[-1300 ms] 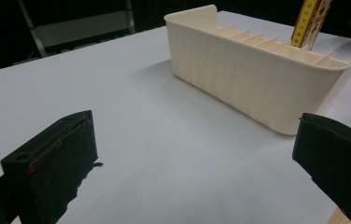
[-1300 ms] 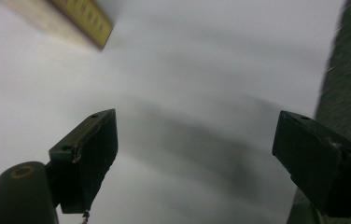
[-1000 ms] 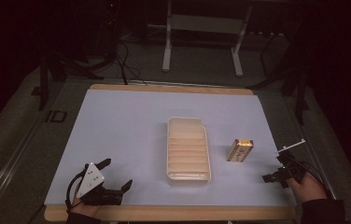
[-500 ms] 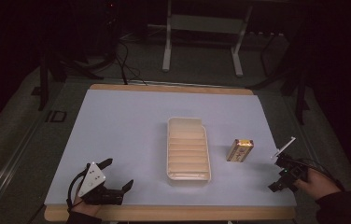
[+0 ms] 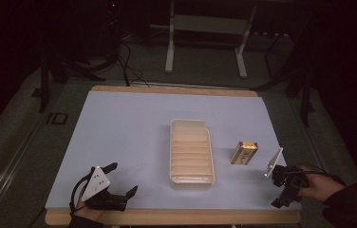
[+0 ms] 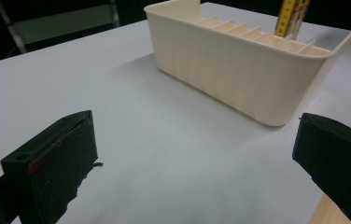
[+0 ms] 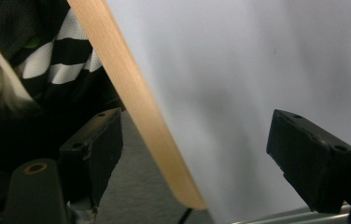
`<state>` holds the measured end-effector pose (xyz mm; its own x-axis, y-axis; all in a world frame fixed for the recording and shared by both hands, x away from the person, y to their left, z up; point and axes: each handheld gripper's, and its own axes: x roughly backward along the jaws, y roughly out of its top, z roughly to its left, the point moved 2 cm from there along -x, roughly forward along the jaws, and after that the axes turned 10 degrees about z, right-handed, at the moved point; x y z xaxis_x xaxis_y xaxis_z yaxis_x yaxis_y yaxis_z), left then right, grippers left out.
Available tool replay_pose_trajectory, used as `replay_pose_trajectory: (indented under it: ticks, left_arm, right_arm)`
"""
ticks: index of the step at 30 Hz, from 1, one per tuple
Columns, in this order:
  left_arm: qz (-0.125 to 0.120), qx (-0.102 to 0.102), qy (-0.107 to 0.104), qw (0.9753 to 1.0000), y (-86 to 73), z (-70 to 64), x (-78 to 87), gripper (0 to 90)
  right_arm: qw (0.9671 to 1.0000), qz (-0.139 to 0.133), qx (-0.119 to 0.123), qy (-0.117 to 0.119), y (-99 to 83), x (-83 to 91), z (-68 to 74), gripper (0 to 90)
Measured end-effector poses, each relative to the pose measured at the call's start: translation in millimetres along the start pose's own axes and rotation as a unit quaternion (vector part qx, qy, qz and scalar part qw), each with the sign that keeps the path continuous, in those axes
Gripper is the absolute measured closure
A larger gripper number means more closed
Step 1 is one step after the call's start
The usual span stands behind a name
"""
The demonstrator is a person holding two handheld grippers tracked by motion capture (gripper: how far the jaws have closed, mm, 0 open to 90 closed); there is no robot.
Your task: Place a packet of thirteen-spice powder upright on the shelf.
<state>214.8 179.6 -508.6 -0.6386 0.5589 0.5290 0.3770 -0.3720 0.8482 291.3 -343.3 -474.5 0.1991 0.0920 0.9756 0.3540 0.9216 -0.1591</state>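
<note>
On the pale blue table [image 5: 134,133] stands a cream ribbed tray [image 5: 192,153], long side running away from the person, roughly at the middle of the near half. Just to its right, apart from it, a small yellow box [image 5: 244,153] stands on the table surface. The left gripper [image 5: 119,183] rests at the near left corner of the table, well apart from the tray, its jaws spread wide with nothing between them; in the left gripper view the two black jaws stand far apart over bare table, and the tray's near wall [image 6: 239,70] rises ahead of them, with the yellow box [image 6: 289,16] peeking above its far side. The right gripper [image 5: 281,202] is held at the near right corner, near the table edge and below the yellow box, tilted so its grey plate points up; its jaws too are wide apart and empty, and the right gripper view looks between them at the table's wooden edge [image 7: 136,102] and a striped sleeve [image 7: 57,60]
</note>
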Motion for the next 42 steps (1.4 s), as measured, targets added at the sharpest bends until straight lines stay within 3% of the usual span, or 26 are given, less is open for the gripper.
replay_pose_trajectory:
  ticks: [1, 2, 6, 7, 10, 12, 15, 19, 25, 27, 32, 35, 39, 42]
  left_arm:
    - [-0.001, -0.001, -0.001, 1.0000, 0.2, -0.4, 0.0, 0.0]
    - [0.000, -0.001, -0.001, 1.0000, 0.3, -0.4, -0.2, 0.0]
    - [0.001, 0.001, -0.002, 1.0000, 0.2, 0.5, -1.2, 0.0]
    - [0.001, 0.001, -0.003, 1.0000, 0.1, 0.8, -1.6, 0.0]
    - [0.003, 0.000, -0.005, 1.0000, -0.2, 0.5, -1.9, 0.0]
    - [0.003, 0.000, -0.006, 1.0000, -0.7, -0.4, -1.1, 0.0]
    - [-0.001, 0.003, -0.005, 1.0000, -0.5, -0.6, 0.0, 0.0]
    - [0.002, 0.001, -0.006, 1.0000, -0.5, 0.2, -0.8, 0.0]
    - [0.001, 0.002, -0.006, 1.0000, -0.6, 0.6, -0.6, 0.0]
    - [0.001, 0.002, -0.007, 1.0000, -0.6, 0.5, -0.7, 0.0]
    - [0.003, 0.000, -0.007, 1.0000, -0.9, 0.3, -1.1, 0.0]
    - [0.002, 0.000, -0.008, 1.0000, -0.9, 0.3, -1.3, 0.0]
    - [0.003, 0.001, -0.009, 1.0000, -1.0, 0.3, -1.6, 0.0]
    - [0.003, 0.001, -0.009, 1.0000, -1.0, 0.6, -1.6, 0.0]
  right_arm:
    - [1.0000, 0.000, 0.000, 0.000, 0.0, 0.0, 0.0, 16.9]
    - [0.9998, 0.002, 0.019, 0.003, 3.3, 1.0, 2.6, 15.9]
    - [0.9990, 0.008, 0.041, 0.014, 9.1, 1.3, 4.2, 14.6]
    - [0.9983, 0.010, 0.056, 0.011, 13.1, 1.9, 6.0, 14.8]
    - [0.9974, 0.012, 0.069, 0.015, 17.0, 2.6, 8.6, 14.9]
    - [0.9955, 0.016, 0.093, 0.007, 22.4, 3.4, 12.5, 14.6]
    - [0.9938, 0.017, 0.110, -0.011, 29.2, 6.9, 17.7, 15.0]
    - [0.9911, 0.017, 0.132, 0.005, 37.2, 14.0, 24.6, 15.0]
    - [0.9838, 0.000, 0.179, -0.013, 49.1, 28.2, 33.4, 15.1]
    - [0.9822, 0.006, 0.188, -0.006, 54.6, 33.1, 36.0, 16.2]
    - [0.9823, 0.006, 0.187, -0.014, 59.8, 40.8, 34.4, 16.1]
    - [0.9816, -0.004, 0.189, -0.024, 62.2, 49.8, 32.7, 16.2]
    - [0.9777, -0.029, 0.203, -0.045, 63.7, 68.1, 29.8, 16.2]
    - [0.9783, -0.031, 0.198, -0.051, 64.3, 75.0, 26.7, 16.2]
